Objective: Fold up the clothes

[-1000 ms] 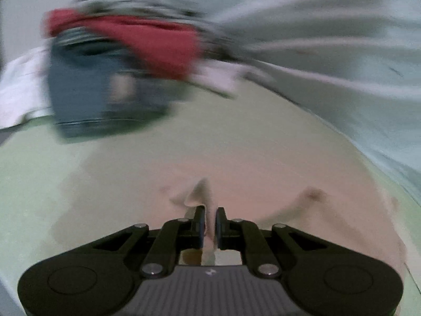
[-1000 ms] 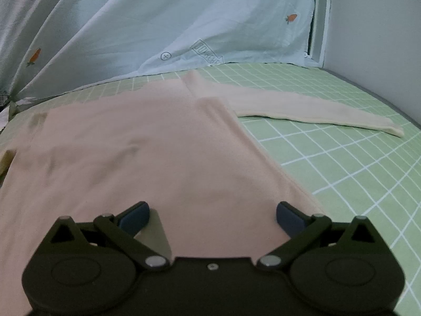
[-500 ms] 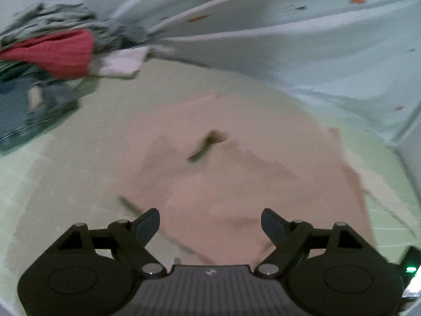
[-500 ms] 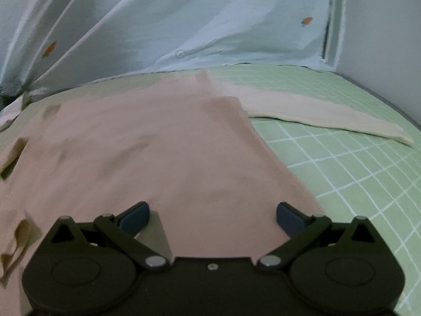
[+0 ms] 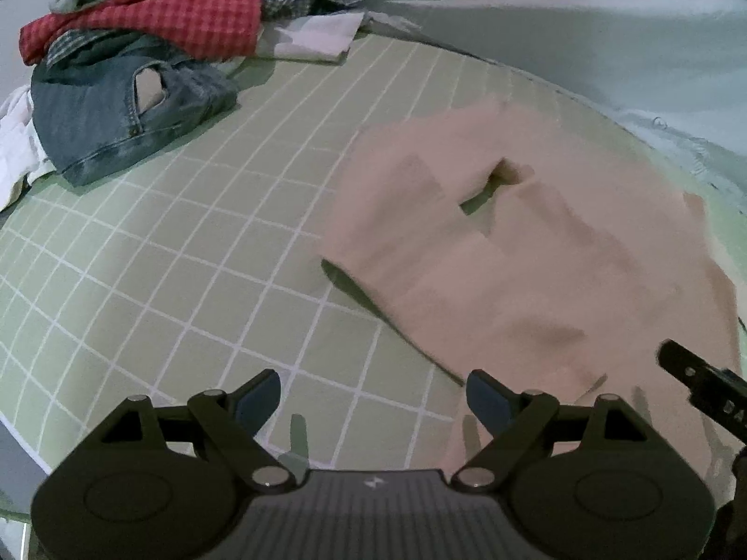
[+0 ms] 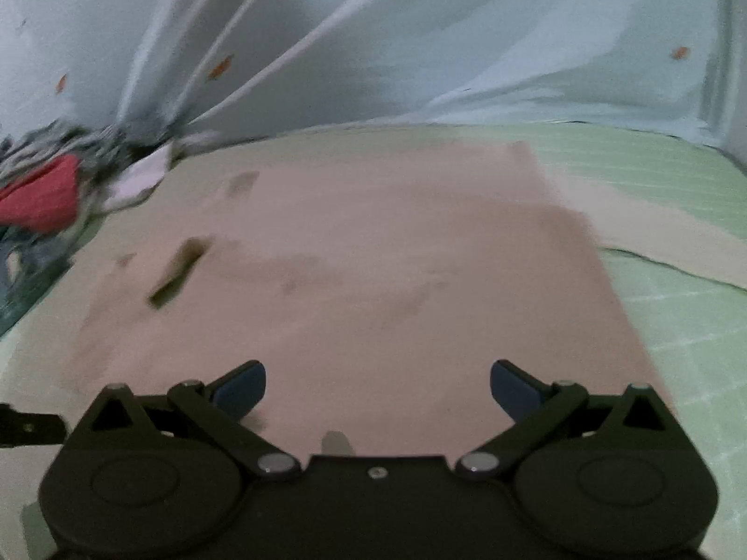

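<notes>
- While both grippers are hovering with jaws spread wide and gripping nothing, a pink top point(image 5: 537, 252) is lying flat on the green checked sheet point(image 5: 196, 252).
- In the left wrist view, the left gripper point(image 5: 373, 396) is sitting at bottom centre, over the sheet at the top's left edge; the top is filling the right half.
- At upper left of that view, a clothes pile point(image 5: 140, 46) is resting well apart from the top: jeans point(image 5: 107, 126), a red checked piece point(image 5: 186, 14).
- In the right wrist view, the right gripper point(image 6: 378, 387) is hanging above the top's near edge; one sleeve point(image 6: 653, 238) is stretching toward the right.
- Behind, a pale curtain point(image 6: 420, 37) is hanging.
</notes>
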